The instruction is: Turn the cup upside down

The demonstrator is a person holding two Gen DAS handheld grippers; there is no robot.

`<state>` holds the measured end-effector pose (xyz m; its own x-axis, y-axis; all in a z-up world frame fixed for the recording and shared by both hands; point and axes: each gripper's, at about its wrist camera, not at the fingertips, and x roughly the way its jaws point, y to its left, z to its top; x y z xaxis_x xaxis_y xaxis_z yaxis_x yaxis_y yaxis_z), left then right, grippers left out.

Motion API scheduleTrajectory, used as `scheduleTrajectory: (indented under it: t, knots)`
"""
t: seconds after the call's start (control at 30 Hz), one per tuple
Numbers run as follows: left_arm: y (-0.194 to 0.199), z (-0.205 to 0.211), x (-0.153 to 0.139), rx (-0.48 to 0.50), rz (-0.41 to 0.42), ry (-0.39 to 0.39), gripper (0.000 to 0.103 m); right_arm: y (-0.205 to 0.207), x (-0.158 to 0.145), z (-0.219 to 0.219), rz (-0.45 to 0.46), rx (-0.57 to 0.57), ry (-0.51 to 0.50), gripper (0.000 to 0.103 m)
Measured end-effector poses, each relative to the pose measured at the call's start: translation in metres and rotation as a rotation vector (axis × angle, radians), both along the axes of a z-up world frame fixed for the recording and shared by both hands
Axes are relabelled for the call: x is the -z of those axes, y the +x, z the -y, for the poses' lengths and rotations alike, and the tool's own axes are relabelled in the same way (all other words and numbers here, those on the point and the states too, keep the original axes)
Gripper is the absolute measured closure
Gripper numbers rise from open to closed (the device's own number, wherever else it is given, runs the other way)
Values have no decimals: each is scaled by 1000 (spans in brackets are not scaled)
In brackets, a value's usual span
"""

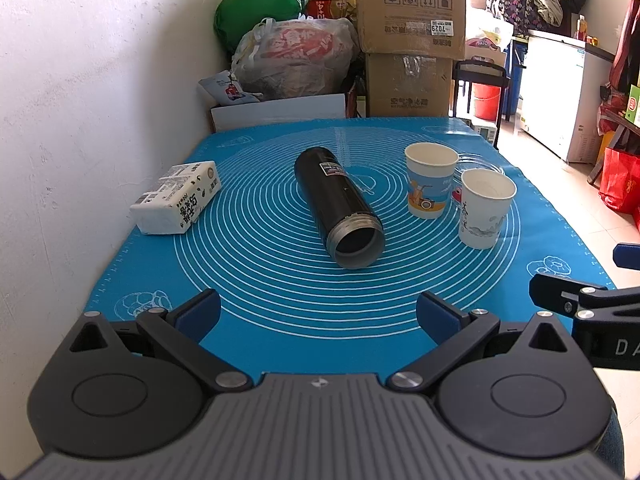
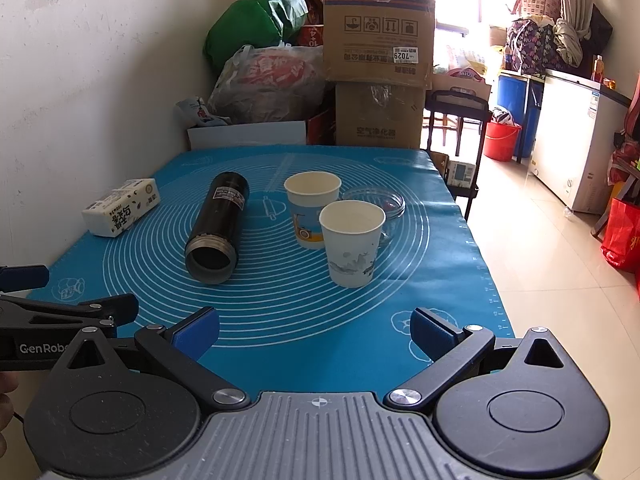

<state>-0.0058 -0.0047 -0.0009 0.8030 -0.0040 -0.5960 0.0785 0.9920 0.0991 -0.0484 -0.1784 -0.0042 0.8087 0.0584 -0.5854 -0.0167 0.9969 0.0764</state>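
Two paper cups stand upright, mouths up, on the blue mat. The white cup with a grey drawing is nearer; it also shows in the right wrist view. The cup with the blue and orange print stands just behind it, seen too in the right wrist view. My left gripper is open and empty near the mat's front edge. My right gripper is open and empty, to the right of the left one, short of the white cup.
A black flask lies on its side, open mouth toward me, left of the cups. A white tissue pack lies at the mat's left. A clear glass dish sits behind the cups. A wall runs along the left; boxes and bags stand behind the table.
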Motion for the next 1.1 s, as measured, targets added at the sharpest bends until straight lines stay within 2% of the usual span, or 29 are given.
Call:
scheduleTrajectory:
  t: [1.1]
  knots:
    - [-1,1,0,0,6,0,1,1,-3,-1,1,-1,6,0]
